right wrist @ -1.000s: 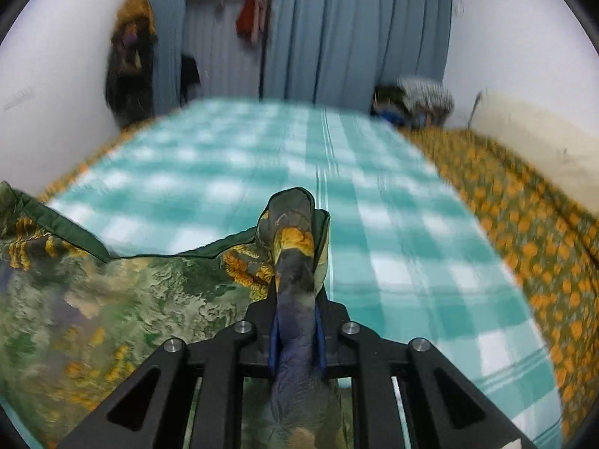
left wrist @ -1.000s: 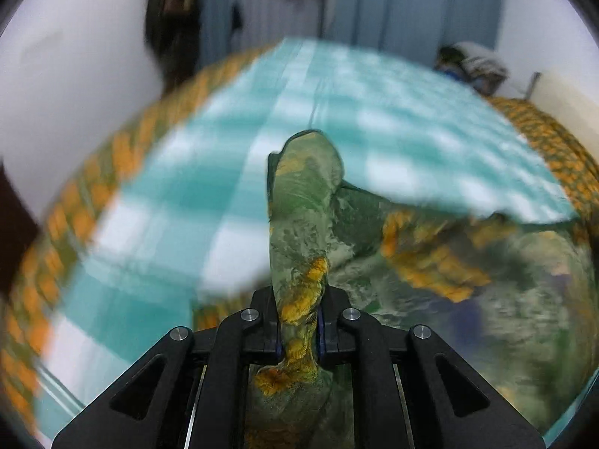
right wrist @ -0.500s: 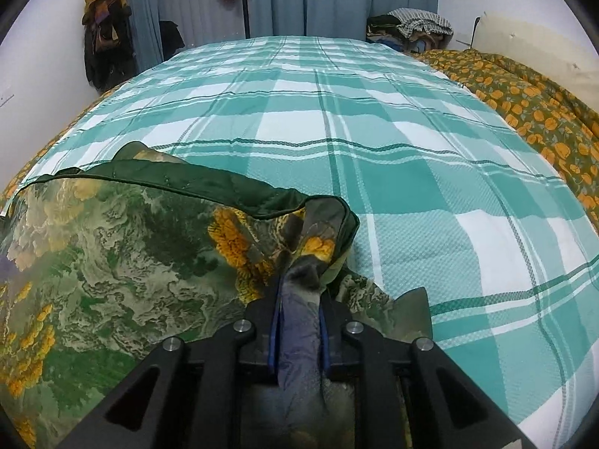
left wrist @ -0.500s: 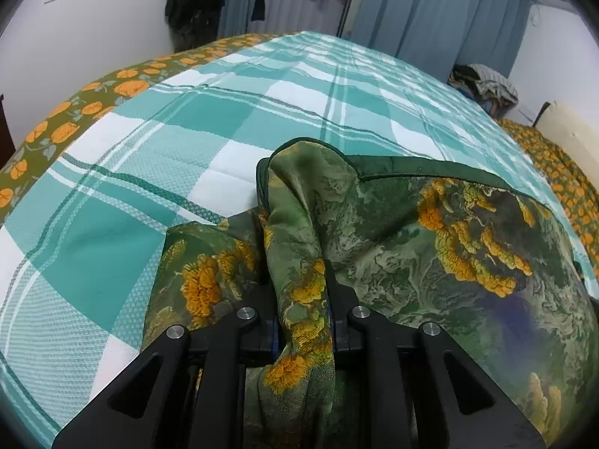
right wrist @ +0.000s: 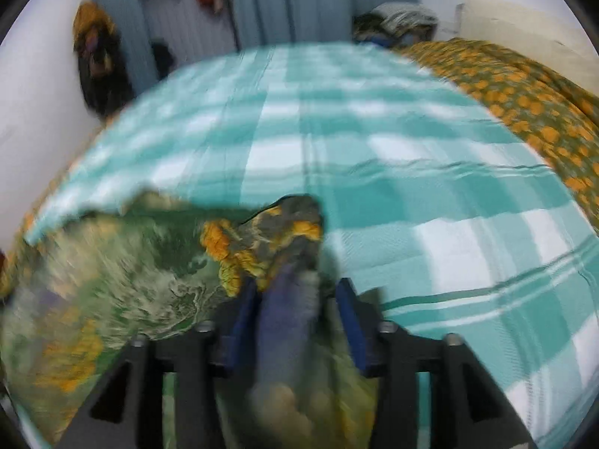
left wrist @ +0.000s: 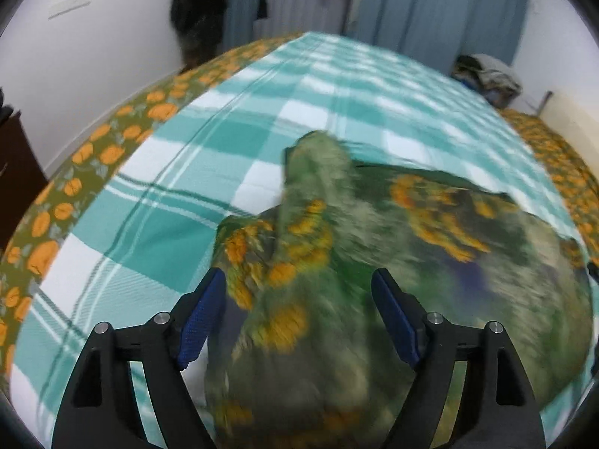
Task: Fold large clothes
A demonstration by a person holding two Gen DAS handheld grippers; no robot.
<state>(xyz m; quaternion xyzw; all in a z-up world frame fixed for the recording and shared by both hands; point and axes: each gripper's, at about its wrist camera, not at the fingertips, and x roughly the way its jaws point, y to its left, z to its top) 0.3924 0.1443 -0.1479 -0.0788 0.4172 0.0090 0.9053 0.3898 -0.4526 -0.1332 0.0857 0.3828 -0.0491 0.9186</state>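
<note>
A large green garment with orange and blue print [left wrist: 430,232] lies on the teal checked bed cover [left wrist: 262,112]. In the left wrist view my left gripper [left wrist: 299,299] is wide open, with a bunched corner of the garment lying loose between its blue pads [left wrist: 204,314]. In the right wrist view my right gripper [right wrist: 297,307] stands partly open, its blue pads apart from the fold of garment [right wrist: 288,299] between them. The garment spreads to the left [right wrist: 112,280] over the cover [right wrist: 411,187]. Both views are blurred.
An orange flowered sheet [left wrist: 75,172] edges the bed on the left and another stretch [right wrist: 524,93] on the right. Clothes are piled [right wrist: 397,22] at the far end by blue curtains [left wrist: 430,7]. Dark clothing hangs on the wall [right wrist: 97,60].
Both grippers were shut on garment corners and lowered them onto the bed. Now both have opened and let go, the left wider than the right.
</note>
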